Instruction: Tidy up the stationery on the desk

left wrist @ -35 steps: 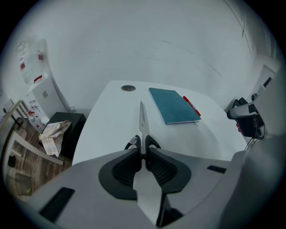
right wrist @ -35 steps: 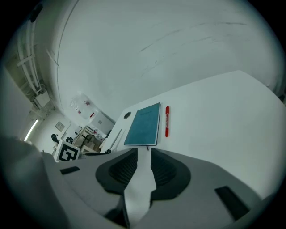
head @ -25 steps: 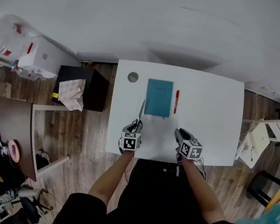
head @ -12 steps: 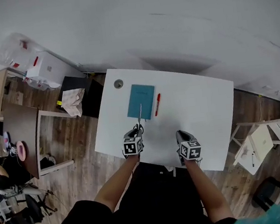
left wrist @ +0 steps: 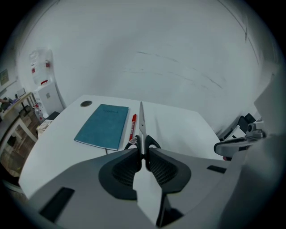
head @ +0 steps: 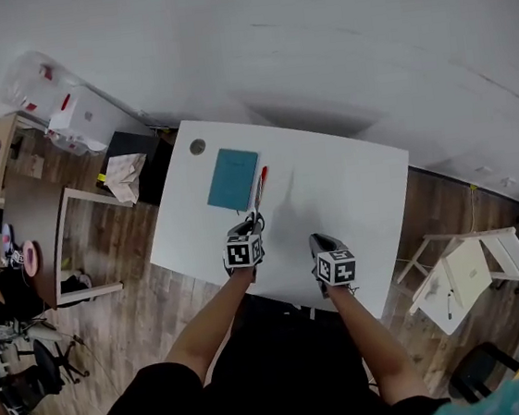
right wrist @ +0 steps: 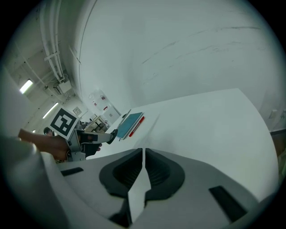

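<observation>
A teal notebook (head: 233, 179) lies at the back left of the white desk (head: 351, 191), with a red pen (head: 262, 177) along its right edge. My left gripper (head: 247, 224) is shut on the black handles of a pair of scissors (left wrist: 141, 120), held above the desk. The closed blades point away from me, just right of the red pen (left wrist: 132, 126) and the notebook (left wrist: 103, 125). My right gripper (head: 317, 242) hovers near the desk's front edge. Its jaws (right wrist: 143, 154) are shut with nothing between them.
A round grommet (head: 198, 147) sits in the desk's back left corner. A black box (head: 133, 156) and a wooden table (head: 28, 219) stand on the floor to the left, and a white folding stand (head: 458, 277) to the right. A white wall runs behind the desk.
My left gripper has carried the scissors rightward, from left of the notebook across it to beside the red pen. The right gripper stays near the front edge.
</observation>
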Available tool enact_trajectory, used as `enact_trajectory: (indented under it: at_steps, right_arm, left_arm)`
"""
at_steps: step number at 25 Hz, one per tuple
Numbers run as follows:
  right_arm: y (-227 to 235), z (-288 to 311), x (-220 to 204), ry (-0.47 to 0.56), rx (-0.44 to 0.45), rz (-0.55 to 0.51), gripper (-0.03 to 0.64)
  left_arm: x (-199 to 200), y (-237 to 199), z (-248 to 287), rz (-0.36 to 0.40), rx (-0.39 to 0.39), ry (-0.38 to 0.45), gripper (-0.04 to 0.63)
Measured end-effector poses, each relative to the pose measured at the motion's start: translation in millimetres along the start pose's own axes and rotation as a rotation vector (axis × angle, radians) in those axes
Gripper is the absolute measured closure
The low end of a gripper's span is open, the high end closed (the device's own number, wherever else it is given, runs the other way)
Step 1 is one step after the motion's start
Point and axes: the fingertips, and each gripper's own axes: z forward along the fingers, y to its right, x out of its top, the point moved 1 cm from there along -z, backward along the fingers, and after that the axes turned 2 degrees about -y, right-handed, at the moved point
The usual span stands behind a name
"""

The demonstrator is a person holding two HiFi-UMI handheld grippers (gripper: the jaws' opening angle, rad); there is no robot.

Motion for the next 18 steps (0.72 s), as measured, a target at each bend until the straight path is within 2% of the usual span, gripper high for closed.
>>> enact_trajectory:
  at_steps: [4,7,15,18]
  right_arm:
    - [16.6,-0.7,4.9,0.007,-0.022,0.008,0.573]
    - [22.2,3.6,6.5,0.011,-0.04,0.038,0.573]
    - [22.5,15.8,-0.1,0.008,-0.08,0.143,0.572]
    - [17.8,18.8,-2.9,0.007,-0.103,0.112,0.572]
  left_arm:
    - [7.7,20.8,12.8,0.032,-0.009,-0.007,0.512]
    - [7.8,27.2,20.3,0.027,-0.023,-0.022,0.512]
    - [11.3,40.9,48.1,0.085,-0.062,-0.075,0.512]
    - [12.3,38.1,62.1,0.091,-0.065,-0.099,0.512]
